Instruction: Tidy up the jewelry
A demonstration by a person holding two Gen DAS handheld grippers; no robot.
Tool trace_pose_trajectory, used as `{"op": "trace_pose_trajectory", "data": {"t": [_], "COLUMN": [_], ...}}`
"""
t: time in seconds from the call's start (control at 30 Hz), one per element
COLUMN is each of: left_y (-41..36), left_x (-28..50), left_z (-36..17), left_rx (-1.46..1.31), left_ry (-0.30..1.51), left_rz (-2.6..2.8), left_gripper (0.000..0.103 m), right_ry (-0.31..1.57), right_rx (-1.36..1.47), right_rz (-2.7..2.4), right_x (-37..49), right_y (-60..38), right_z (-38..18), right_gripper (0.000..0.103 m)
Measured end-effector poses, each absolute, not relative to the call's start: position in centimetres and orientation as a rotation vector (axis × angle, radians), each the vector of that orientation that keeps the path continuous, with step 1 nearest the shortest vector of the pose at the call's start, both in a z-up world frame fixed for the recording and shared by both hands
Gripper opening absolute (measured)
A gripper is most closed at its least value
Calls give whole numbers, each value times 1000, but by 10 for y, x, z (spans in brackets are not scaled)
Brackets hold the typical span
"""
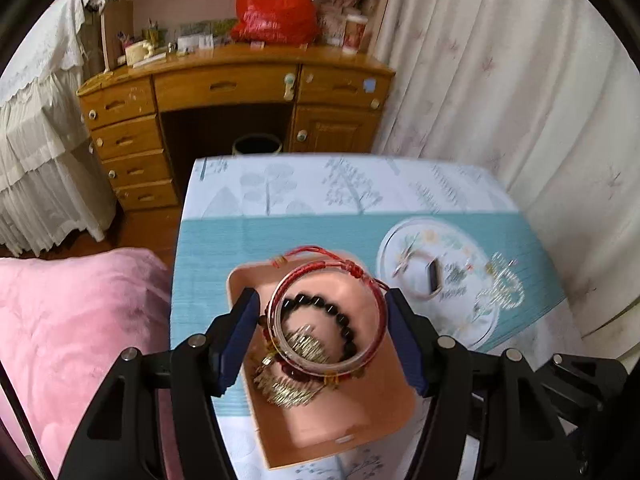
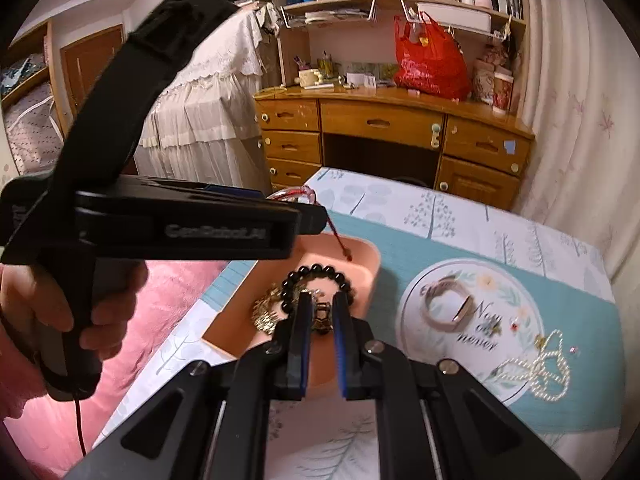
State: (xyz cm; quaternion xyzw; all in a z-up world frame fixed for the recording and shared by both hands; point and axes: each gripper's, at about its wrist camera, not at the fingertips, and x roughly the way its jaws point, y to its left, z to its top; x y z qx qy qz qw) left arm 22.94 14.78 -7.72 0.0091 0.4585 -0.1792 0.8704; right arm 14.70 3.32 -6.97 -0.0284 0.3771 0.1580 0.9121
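Observation:
A pink tray point(image 1: 352, 424) lies on the table and holds a black bead bracelet point(image 1: 340, 312) and gold tassel pieces point(image 1: 296, 390). My left gripper point(image 1: 324, 302) holds a red cord bracelet with a clear bangle point(image 1: 378, 308) stretched across its spread fingers, above the tray. In the right wrist view the red cord point(image 2: 338, 240) dangles from it over the tray point(image 2: 362, 252). My right gripper point(image 2: 322, 304) is nearly shut over the tray, with a dark beaded piece point(image 2: 322, 318) between its fingertips, next to the black bead bracelet point(image 2: 316, 274).
A round white floral plate point(image 2: 436, 280) right of the tray holds a band watch point(image 2: 446, 306). A silver chain ornament point(image 2: 546, 368) lies at its right rim. A wooden desk point(image 2: 384, 120) with a red bag point(image 2: 430, 60) stands behind; pink bedding point(image 1: 72, 340) lies to the left.

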Motion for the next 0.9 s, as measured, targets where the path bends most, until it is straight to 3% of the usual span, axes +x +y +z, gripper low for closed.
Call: {"op": "trace_pose_trajectory", "data": {"t": [0.07,0.17,0.8,0.87,0.9], "left_y": [149,151,130,121,116], "left_x": [229,229,219,216,215], "left_z": [-82,-81,-76,-74,-73], "left_rx": [52,61,73,79,81], "left_ry": [974,963,965,963,963], "left_rz": [-357,-379,-371,-375,-376], "left_gripper": [88,88,88,88,88], "right_ry": [813,835,846,846,845], "right_rx": [-52,-78,-71,-70,-70], "right_rz": [336,315,292,294,292], "right_x": [148,149,139,136,134], "right_y": [38,46,23,17,12], "right_z": [-75,-79,-79,-78,-78], "right_gripper": [14,24,26,34,44]}}
